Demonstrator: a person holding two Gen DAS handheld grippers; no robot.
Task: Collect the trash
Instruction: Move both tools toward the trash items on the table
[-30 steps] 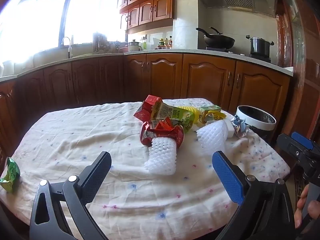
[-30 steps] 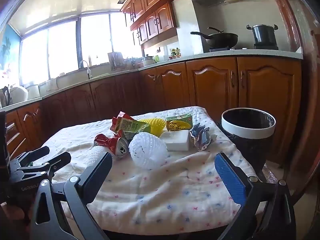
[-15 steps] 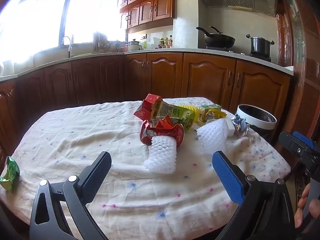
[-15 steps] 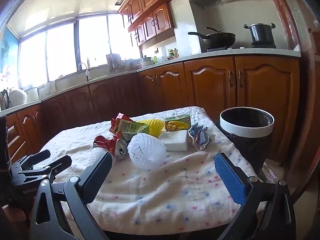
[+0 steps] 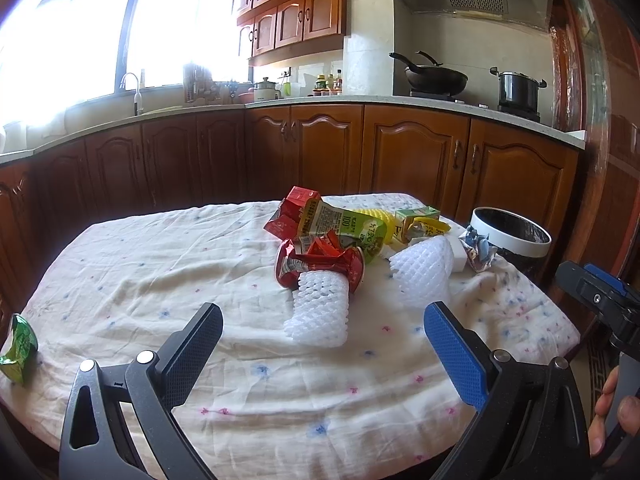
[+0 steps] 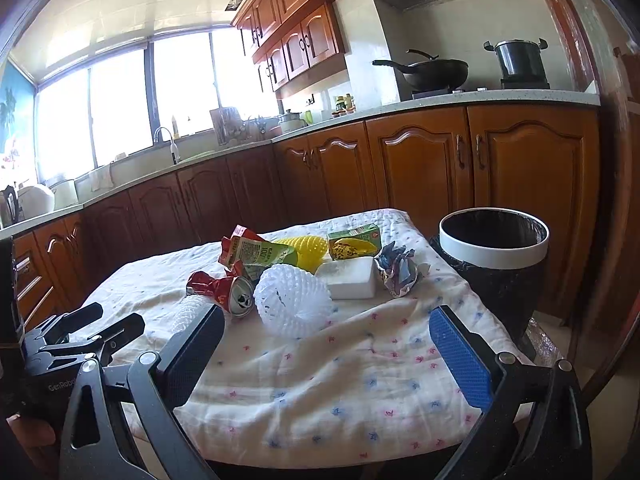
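A pile of trash lies on the cloth-covered table [image 5: 160, 280]: a crushed red can [image 5: 320, 265], a white foam net sleeve [image 5: 320, 312], a second white foam net [image 6: 294, 300], a green wrapper [image 5: 344, 228], a yellow net [image 6: 308, 248], a juice carton [image 6: 354, 242], a white foam block [image 6: 350, 278] and crumpled foil [image 6: 396, 268]. A black bin with a white rim [image 6: 494, 240] stands beside the table's right end. My left gripper [image 5: 323, 354] is open and empty, short of the sleeve. My right gripper [image 6: 326, 358] is open and empty, short of the second net.
A green snack packet [image 5: 18, 348] lies at the table's left edge. Wooden kitchen cabinets [image 5: 400, 152] run behind the table, with a wok [image 5: 436, 76] and pot [image 5: 518, 88] on the counter. Each gripper shows in the other's view, at the sides.
Both grippers have drifted very slightly; the right view tilted a little lower toward the table. Nothing was picked up or moved.
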